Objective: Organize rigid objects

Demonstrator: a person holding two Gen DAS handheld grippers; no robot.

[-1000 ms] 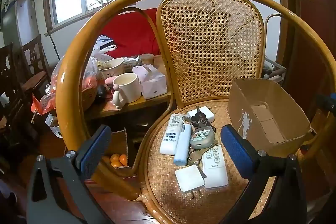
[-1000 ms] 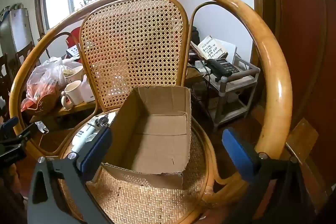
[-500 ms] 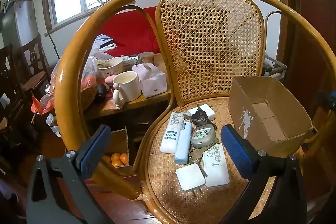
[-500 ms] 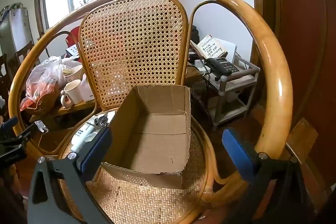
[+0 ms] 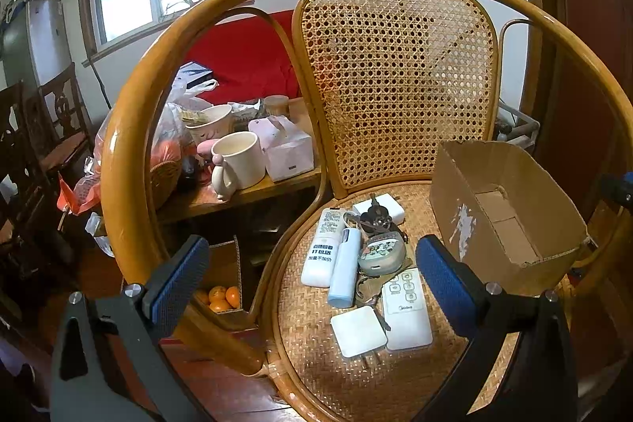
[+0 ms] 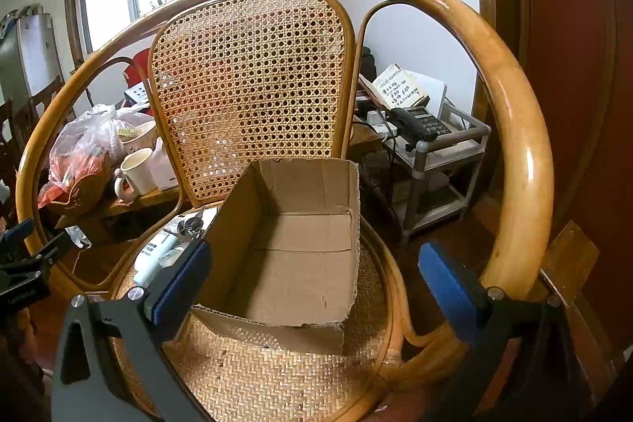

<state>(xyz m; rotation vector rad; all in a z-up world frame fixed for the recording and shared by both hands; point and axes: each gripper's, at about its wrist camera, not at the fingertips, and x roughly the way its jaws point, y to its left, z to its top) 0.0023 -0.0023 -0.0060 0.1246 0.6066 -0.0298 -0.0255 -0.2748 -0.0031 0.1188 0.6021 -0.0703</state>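
On the rattan chair seat (image 5: pixel 316 374) lie a white remote with print (image 5: pixel 325 248), a light blue tube (image 5: pixel 345 273), a round grey gadget (image 5: pixel 381 253), a bunch of keys (image 5: pixel 378 218), a white charger (image 5: pixel 381 206), a white Midea remote (image 5: pixel 406 309) and a square white adapter (image 5: pixel 358 331). An empty open cardboard box (image 5: pixel 502 216) stands to their right; it also shows in the right wrist view (image 6: pixel 292 252). My left gripper (image 5: pixel 312 287) is open above the pile. My right gripper (image 6: pixel 312 287) is open and empty above the box.
The chair's curved arm rail (image 5: pixel 130 129) rings the seat, with the cane back (image 5: pixel 395 78) behind. A side table at the left carries a white mug (image 5: pixel 239 161) and a tissue box (image 5: pixel 285 149). A metal cart with a telephone (image 6: pixel 419 121) stands at the right.
The left gripper has shifted slightly, so the chair and objects sit a little lower and to the right in its view. The right view is almost unchanged.
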